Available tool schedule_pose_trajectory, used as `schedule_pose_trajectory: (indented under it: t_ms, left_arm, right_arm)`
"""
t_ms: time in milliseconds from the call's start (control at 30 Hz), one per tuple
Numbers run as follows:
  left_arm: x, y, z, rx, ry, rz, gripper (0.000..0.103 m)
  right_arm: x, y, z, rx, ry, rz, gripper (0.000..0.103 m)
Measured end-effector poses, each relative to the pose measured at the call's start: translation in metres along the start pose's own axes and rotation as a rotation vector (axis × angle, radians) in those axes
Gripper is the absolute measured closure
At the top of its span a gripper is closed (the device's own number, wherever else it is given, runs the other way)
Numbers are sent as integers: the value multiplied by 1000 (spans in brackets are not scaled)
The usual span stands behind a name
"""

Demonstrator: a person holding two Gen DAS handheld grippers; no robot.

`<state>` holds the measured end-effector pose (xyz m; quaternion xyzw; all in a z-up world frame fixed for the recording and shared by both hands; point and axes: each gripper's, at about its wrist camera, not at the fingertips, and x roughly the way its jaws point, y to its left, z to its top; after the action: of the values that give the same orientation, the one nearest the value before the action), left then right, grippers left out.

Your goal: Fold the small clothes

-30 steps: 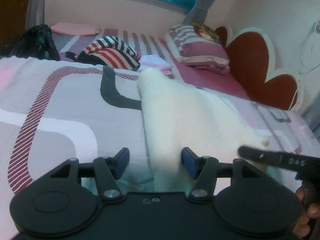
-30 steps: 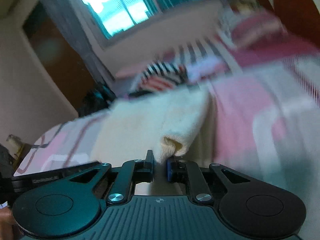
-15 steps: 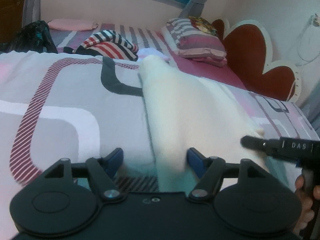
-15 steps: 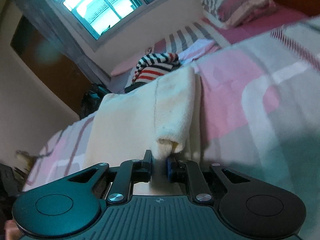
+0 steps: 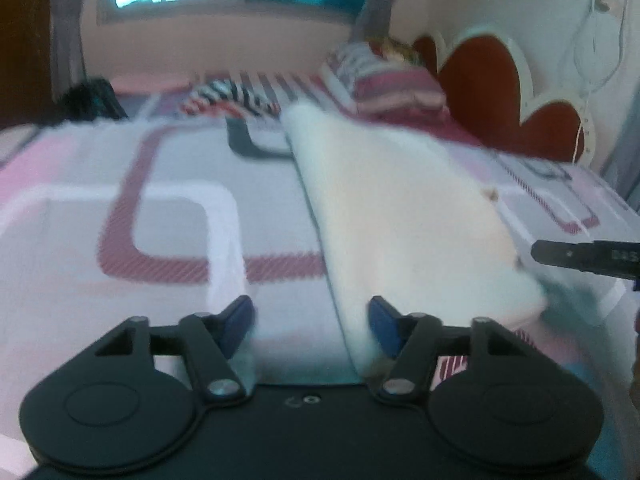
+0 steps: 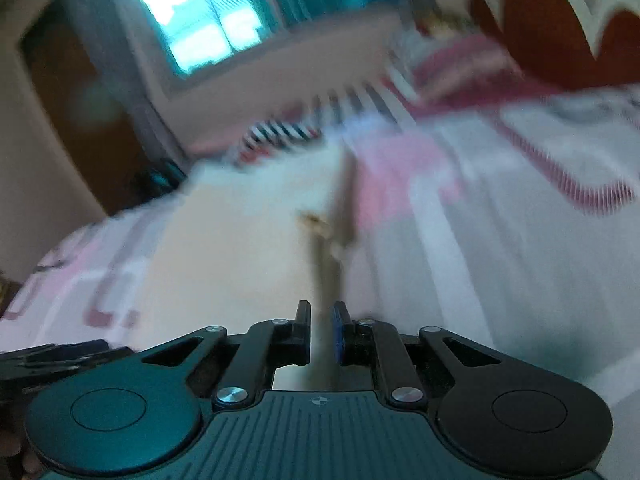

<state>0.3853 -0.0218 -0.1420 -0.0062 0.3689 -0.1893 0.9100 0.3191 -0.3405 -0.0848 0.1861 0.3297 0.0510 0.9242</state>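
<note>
A cream knitted garment (image 5: 396, 216) lies flat on the patterned bedspread (image 5: 160, 216), stretching away from me; it also shows in the right wrist view (image 6: 240, 248). My left gripper (image 5: 310, 316) is open at the garment's near left edge, which runs between the blue pads. My right gripper (image 6: 322, 330) has its jaws narrowly apart with nothing pinched, just behind the garment's near right edge. The right gripper's finger (image 5: 584, 258) shows at the right of the left wrist view. Both views are motion-blurred.
A striped red, white and black garment (image 5: 232, 100) lies at the far side of the bed. Striped pillows (image 5: 384, 80) rest against a red and white headboard (image 5: 500, 88). A dark bag (image 5: 92, 100) sits at far left.
My right gripper has let go of the folded sleeve it held; the sleeve now lies flat on the garment. Both grippers have pulled back toward the near edge.
</note>
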Motion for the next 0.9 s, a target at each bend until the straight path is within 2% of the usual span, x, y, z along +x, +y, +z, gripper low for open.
schedule_pose_trajectory:
  t_ms: [67, 133, 167, 233, 267, 333, 400, 467, 567, 633, 667, 700, 733, 800, 833, 900]
  left_arm:
    - [0, 0, -3, -3, 29, -14, 41]
    - [8, -6, -10, 44, 73, -19, 40]
    - [8, -8, -10, 63, 64, -4, 38]
    - [3, -5, 3, 56, 39, 7, 40]
    - [0, -2, 15, 49, 0, 17, 39]
    - [3, 1, 43, 32, -56, 18, 39]
    - [18, 2, 75, 28, -89, 19, 41]
    - [45, 0, 98, 23, -65, 21, 44]
    - [92, 3, 119, 5, -2, 36, 43]
    - [122, 8, 119, -9, 40, 48, 36]
    - [132, 14, 117, -32, 55, 57, 26]
    - [137, 24, 114, -75, 58, 59, 23]
    - [139, 31, 112, -117, 65, 45, 22]
    - [133, 30, 118, -104, 66, 40, 31]
    - [128, 26, 122, -82, 48, 42, 40]
    - [125, 21, 130, -79, 29, 41, 41]
  right_arm:
    - [-5, 16, -4, -48, 16, 46, 91]
    - [8, 31, -20, -140, 115, -6, 91]
    - [15, 31, -27, -152, 166, -33, 91]
    - [10, 27, -29, -135, 148, -17, 91]
    - [6, 25, -23, -112, 129, -7, 91]
    - [-1, 20, -3, -89, 45, 10, 91]
    - [9, 22, 27, -96, -13, -10, 91]
    - [32, 23, 54, -100, -44, -8, 91]
    - [82, 26, 86, -79, -13, 3, 91]
    - [112, 29, 94, -120, 15, -12, 91]
    - [126, 28, 95, -146, 43, -46, 91]
    - [141, 22, 92, -148, 94, -85, 92]
    - [145, 18, 87, -137, 72, -76, 92]
    - [144, 18, 90, -138, 79, -73, 91]
    - [141, 17, 90, -141, 78, -71, 91]
    - [131, 19, 97, -136, 32, -42, 91]
